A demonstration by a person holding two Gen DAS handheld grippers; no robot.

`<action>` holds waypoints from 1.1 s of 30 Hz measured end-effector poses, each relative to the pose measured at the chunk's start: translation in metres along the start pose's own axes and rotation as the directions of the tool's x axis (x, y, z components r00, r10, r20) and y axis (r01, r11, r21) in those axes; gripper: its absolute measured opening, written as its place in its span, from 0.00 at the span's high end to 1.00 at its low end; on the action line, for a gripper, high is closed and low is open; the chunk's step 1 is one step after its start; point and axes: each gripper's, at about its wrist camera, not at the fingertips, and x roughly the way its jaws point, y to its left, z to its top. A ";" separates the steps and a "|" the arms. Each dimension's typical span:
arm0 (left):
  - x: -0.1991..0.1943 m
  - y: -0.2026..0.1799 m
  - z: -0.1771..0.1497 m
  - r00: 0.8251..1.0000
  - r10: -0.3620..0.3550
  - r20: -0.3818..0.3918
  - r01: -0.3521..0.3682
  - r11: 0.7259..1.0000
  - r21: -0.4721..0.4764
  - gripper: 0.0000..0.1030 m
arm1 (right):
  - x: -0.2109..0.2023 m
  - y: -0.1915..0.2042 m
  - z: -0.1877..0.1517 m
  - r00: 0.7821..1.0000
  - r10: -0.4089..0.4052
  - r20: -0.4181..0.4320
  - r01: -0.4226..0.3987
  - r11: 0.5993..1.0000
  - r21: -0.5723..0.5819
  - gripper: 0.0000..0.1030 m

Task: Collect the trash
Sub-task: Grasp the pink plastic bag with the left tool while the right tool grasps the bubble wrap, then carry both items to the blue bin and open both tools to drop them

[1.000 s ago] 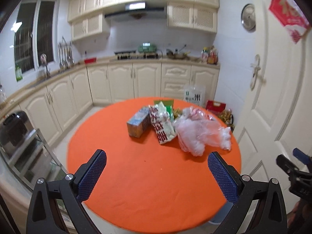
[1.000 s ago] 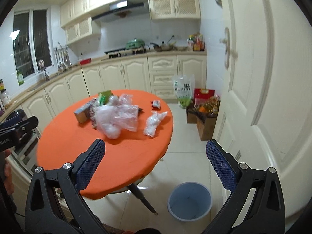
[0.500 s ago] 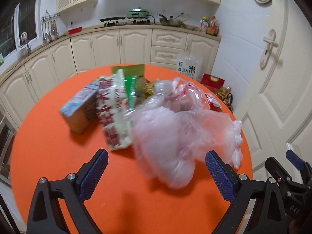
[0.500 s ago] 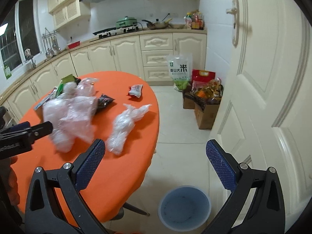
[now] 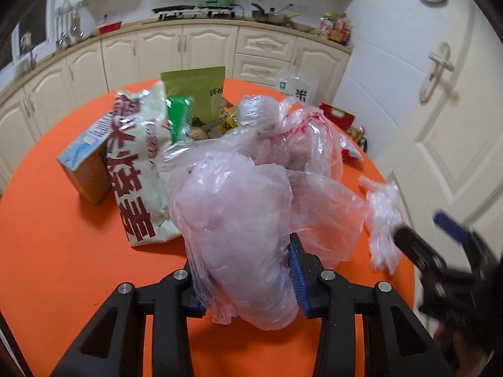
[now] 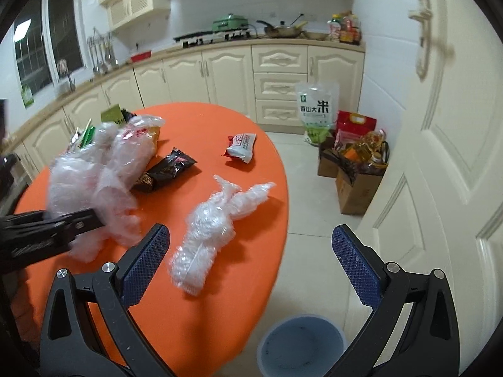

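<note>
Kitchen w/ round orange table (image 5: 47,251): the left gripper (image 5: 248,279) has just been closing and its blue pads now squeeze a crumpled pinkish plastic bag (image 5: 239,220), which lies on the table just beside a red-and-white snack bag (image 5: 135,169) and a small carton (image 5: 85,163). Right gripper (image 6: 251,260) hangs w/ jaws wide apart, holding nothing, above the table edge near a wad of clear bubble wrap (image 6: 213,223); a black wrapper (image 6: 166,172) and a white-and-red wrapper (image 6: 242,147) lie farther back. On the floor below, a blue-grey bin (image 6: 301,342) stands beside the table.
</note>
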 end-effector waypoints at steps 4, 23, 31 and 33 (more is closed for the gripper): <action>-0.026 0.017 -0.015 1.000 0.002 0.026 -0.003 0.999 0.040 0.66 | 0.015 0.021 0.005 0.999 -0.033 -0.026 0.031 0.996 -0.089 0.07; -0.115 0.014 -0.069 0.998 -0.014 0.068 0.010 0.997 0.071 0.66 | -0.029 0.016 -0.026 0.929 0.369 -0.043 -0.367 0.929 0.039 0.75; -0.127 -0.066 -0.083 0.993 -0.102 0.057 0.088 0.974 0.208 0.66 | -0.090 -0.041 -0.065 0.980 0.197 0.028 -0.198 0.975 0.103 0.75; -0.122 -0.096 -0.090 0.991 -0.129 0.030 0.117 0.959 0.257 0.66 | -0.101 -0.058 -0.076 0.993 0.121 0.014 -0.122 0.986 0.112 0.75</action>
